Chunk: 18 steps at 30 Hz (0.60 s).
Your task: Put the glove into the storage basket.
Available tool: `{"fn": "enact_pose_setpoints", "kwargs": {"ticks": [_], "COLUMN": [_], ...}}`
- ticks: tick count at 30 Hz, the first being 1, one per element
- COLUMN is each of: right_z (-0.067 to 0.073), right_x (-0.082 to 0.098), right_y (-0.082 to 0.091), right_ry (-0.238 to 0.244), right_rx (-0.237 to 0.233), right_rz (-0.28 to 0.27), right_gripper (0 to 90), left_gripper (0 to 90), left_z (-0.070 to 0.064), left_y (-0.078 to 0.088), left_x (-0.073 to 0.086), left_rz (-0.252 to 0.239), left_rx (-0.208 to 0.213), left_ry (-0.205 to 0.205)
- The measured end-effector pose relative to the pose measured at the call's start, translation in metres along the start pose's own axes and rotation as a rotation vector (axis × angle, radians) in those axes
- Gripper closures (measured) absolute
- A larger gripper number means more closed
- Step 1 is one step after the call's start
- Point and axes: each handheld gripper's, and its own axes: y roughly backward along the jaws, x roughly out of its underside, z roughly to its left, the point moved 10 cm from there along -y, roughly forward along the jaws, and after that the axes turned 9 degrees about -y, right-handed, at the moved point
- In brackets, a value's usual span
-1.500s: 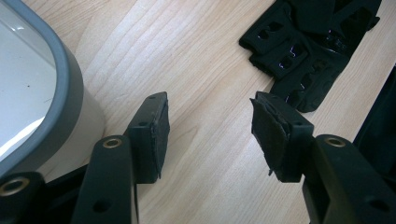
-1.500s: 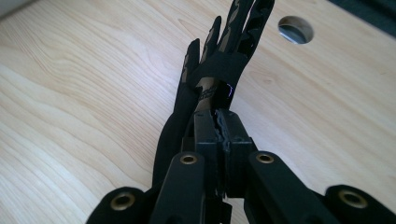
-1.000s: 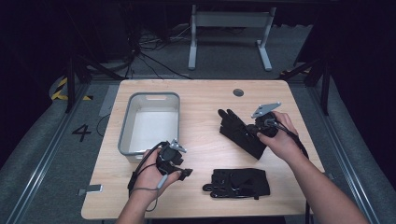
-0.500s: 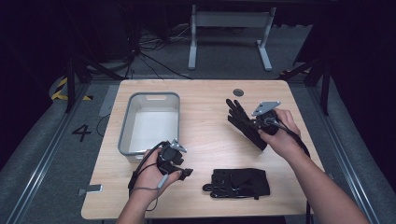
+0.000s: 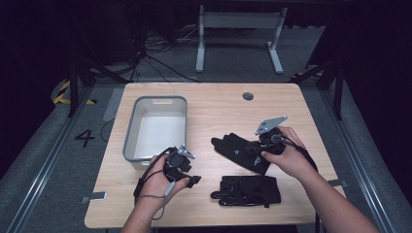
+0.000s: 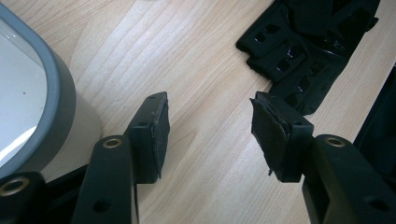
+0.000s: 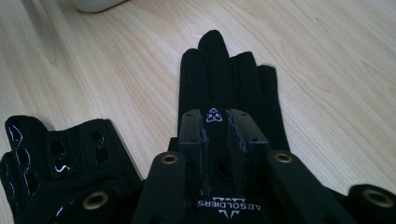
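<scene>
The right gripper (image 7: 217,122) had just been opening its jaws, which stood a little apart over the back of a black glove (image 7: 224,74); a fold of cloth still rose between the pads, loosely, so I judged the grip released rather than tight. That glove (image 5: 240,149) lay flat on the table (image 5: 214,107), fingers toward the bin (image 5: 155,128). The left gripper (image 6: 210,126) hovered with jaws wide apart and nothing between them, over bare wood between the bin's rim (image 6: 51,93) and the second glove (image 6: 303,56).

That second glove (image 5: 248,190) lay near the front edge, between the two hands. The bin looked empty, so if the gloves were meant for it, both still waited on the wood.

The table was pale wood with a small round hole (image 5: 248,96) near its far edge. Around it the room was dark, with grey flooring, cables (image 5: 155,58) and a metal stand (image 5: 238,34) behind.
</scene>
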Motion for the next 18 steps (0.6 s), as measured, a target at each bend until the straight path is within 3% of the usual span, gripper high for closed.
{"fn": "enact_pose_setpoints", "kwargs": {"ticks": [13, 18], "right_z": [-0.022, -0.035], "right_x": [0.010, 0.021], "right_y": [0.024, 0.031], "right_ry": [-0.116, -0.224], "right_rx": [0.045, 0.045], "right_rz": [-0.058, -0.074], "right_gripper": [71.0, 70.5], "left_gripper": [46.6, 48.1], "left_z": [-0.002, 0.001], "left_y": [-0.005, -0.008], "left_x": [-0.012, -0.021], "left_rz": [-0.027, -0.049], "left_rx": [0.013, -0.009], "left_ry": [-0.006, -0.009]}}
